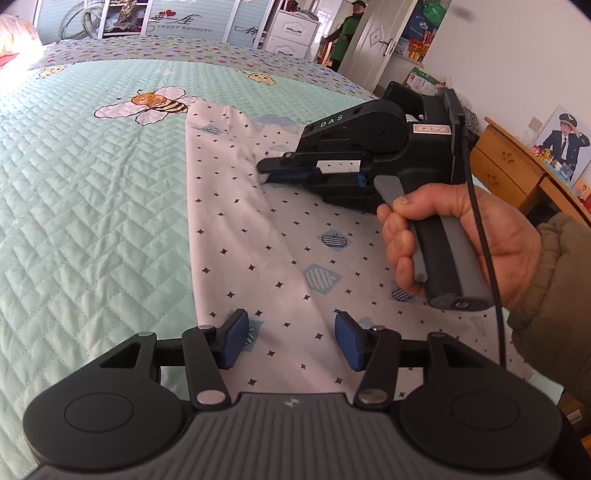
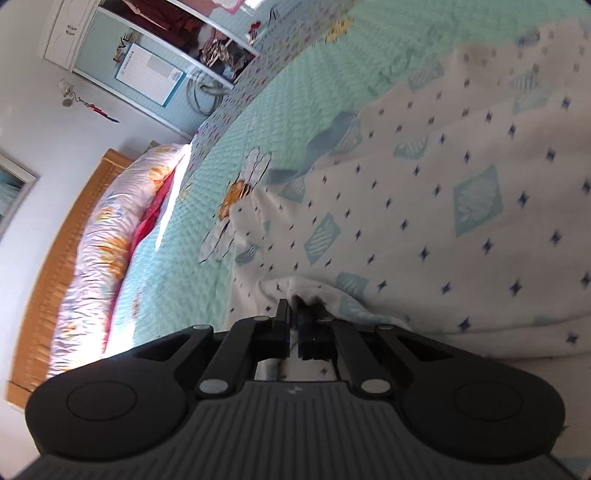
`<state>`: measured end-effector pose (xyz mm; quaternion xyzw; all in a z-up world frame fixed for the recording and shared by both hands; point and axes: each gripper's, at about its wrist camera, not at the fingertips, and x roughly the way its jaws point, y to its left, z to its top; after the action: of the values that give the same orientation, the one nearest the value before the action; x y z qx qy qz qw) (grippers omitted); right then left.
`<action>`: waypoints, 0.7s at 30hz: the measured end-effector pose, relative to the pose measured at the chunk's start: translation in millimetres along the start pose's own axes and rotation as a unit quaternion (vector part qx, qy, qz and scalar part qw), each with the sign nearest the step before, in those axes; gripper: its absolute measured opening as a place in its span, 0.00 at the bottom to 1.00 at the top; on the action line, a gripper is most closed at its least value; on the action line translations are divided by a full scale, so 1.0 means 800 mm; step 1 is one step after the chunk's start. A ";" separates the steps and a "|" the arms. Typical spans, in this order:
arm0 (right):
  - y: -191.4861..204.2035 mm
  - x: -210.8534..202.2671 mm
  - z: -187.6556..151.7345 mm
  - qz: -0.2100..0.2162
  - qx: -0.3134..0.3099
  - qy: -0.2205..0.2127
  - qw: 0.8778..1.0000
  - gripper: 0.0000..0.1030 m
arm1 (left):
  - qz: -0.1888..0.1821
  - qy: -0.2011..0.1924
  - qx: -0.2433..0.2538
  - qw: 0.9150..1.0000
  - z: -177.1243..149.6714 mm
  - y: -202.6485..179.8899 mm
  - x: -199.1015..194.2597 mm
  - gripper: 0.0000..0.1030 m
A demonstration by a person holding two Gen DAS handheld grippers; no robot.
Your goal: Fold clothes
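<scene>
Garment: a white garment (image 1: 258,236) printed with small dark stars and pale blue patches lies spread on the bed, one long fold lapped over its left side.
Bed cover: a mint-green quilted cover (image 1: 92,206) with bee motifs lies beneath it.
Left gripper (image 1: 291,339): released; blue pads stand apart, straddling the near edge of the fold, with cloth between them but not pressed.
Right gripper (image 2: 294,314): clenched on a bunched edge of the garment, fingers closed together with fabric pinched between.
Right hand (image 1: 454,236): wraps the gripper's handle, low over the cloth.
Bystander: a person in green (image 1: 345,35) stands in the far doorway.
</scene>
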<state>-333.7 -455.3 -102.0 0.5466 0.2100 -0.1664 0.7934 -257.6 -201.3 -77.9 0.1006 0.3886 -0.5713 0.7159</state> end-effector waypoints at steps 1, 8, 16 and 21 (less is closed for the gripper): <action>-0.005 -0.002 0.000 0.005 0.008 -0.001 1.000 0.03 | 0.002 0.001 0.004 1.000 0.000 -0.001 0.001 0.53; -0.032 -0.091 -0.030 0.037 0.016 0.003 0.999 0.25 | 0.020 0.014 0.010 1.000 0.003 -0.008 0.002 0.53; -0.121 -0.310 -0.024 -0.057 0.007 -0.194 0.979 0.48 | 0.033 0.000 -0.023 0.999 0.020 -0.026 -0.015 0.54; -0.158 -0.318 0.027 -0.097 -0.066 -0.208 0.971 0.48 | 0.035 0.009 -0.017 0.999 0.031 -0.046 -0.012 0.54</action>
<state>-610.9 -510.4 -64.8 0.4232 0.1025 -0.3384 0.8342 -280.3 -220.9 -43.6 0.1069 0.4013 -0.5383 0.7333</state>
